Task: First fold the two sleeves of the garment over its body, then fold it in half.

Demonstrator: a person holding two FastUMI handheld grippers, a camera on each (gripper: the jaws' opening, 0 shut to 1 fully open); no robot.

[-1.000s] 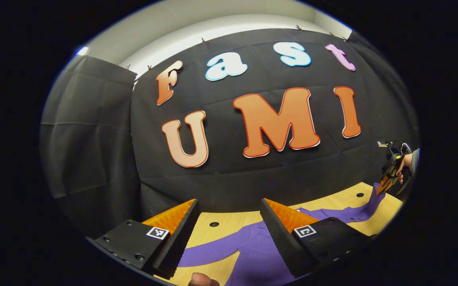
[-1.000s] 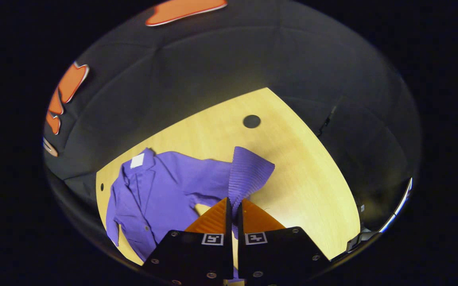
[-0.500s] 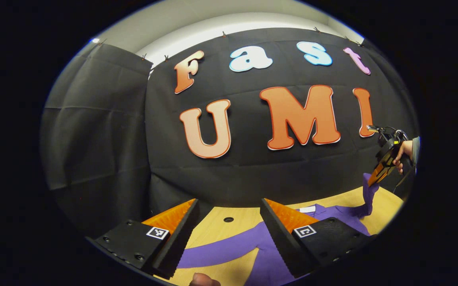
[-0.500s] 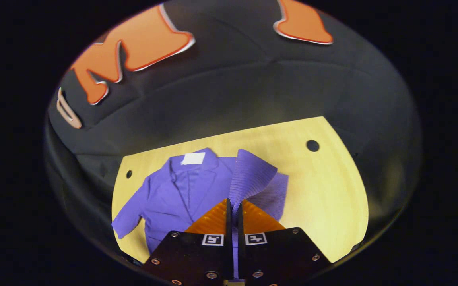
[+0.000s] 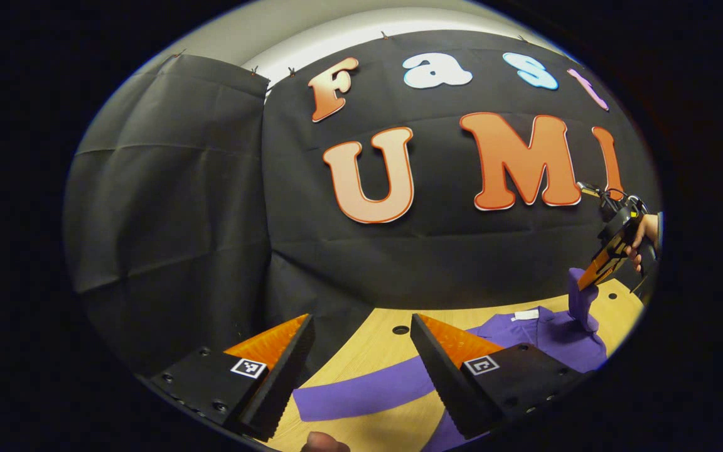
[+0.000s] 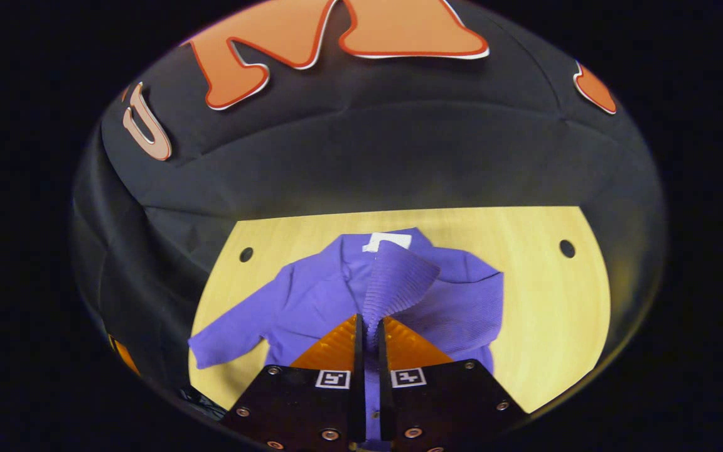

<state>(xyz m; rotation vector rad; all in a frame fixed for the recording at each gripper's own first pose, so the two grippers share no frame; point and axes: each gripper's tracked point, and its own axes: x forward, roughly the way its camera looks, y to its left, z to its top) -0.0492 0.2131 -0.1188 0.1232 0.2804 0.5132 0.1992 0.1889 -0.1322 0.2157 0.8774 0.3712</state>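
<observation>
The purple ribbed-knit garment (image 6: pixel 336 295) lies flat on the light wooden desk (image 6: pixel 543 314), collar w/ white label (image 6: pixel 386 241) toward the black cloth wall. Its right sleeve (image 6: pixel 396 282) is raised over the body, cuff pinched between both fingers of the right claw (image 6: pixel 368 326). The other sleeve (image 5: pixel 361 395) lies stretched out on the desk surface. Left claw (image 5: pixel 361 326) is above that sleeve, fingers wide apart, nothing held. In the left gripper view, a hand (image 5: pixel 641 238) holds the right claw approx. above the garment's shoulder.

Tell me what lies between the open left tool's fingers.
In the left gripper view, the purple garment's flat sleeve on bare wooden table; left tool grips nothing.
</observation>
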